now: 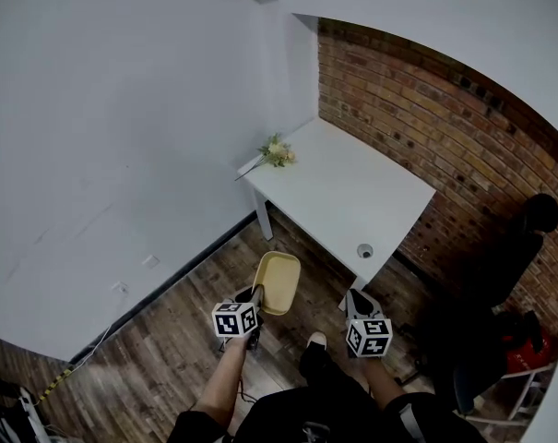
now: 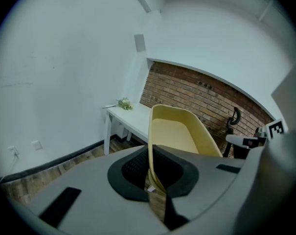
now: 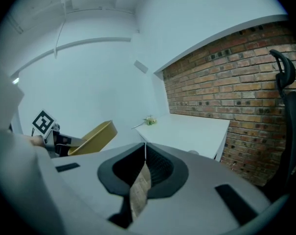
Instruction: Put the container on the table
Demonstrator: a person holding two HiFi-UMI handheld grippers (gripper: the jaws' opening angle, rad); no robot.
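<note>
Saw a tub (image 1: 279, 281) of smooth yellow plastic, dull, not shiny. Saw a smooth, matt white table (image 1: 352, 187). Saw a brown wood floor (image 1: 168, 349) with streaky grain. Saw a rough brick wall (image 1: 426, 127) beside a smooth painted wall (image 1: 122, 109). Saw matt grey plastic and bumpy black pads (image 2: 130, 168) on the left gripper (image 2: 150, 151).

Bare office-like room, white table (image 1: 343, 187), brick wall (image 1: 417, 109), wood floor (image 1: 159, 349), office chair (image 1: 504, 261)

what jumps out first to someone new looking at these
The yellow container stands out, its rim pinched by the left gripper above the wooden floor. Beyond it the white table stands in the corner by the brick wall, with a small bunch of flowers on its far-left corner.
</note>
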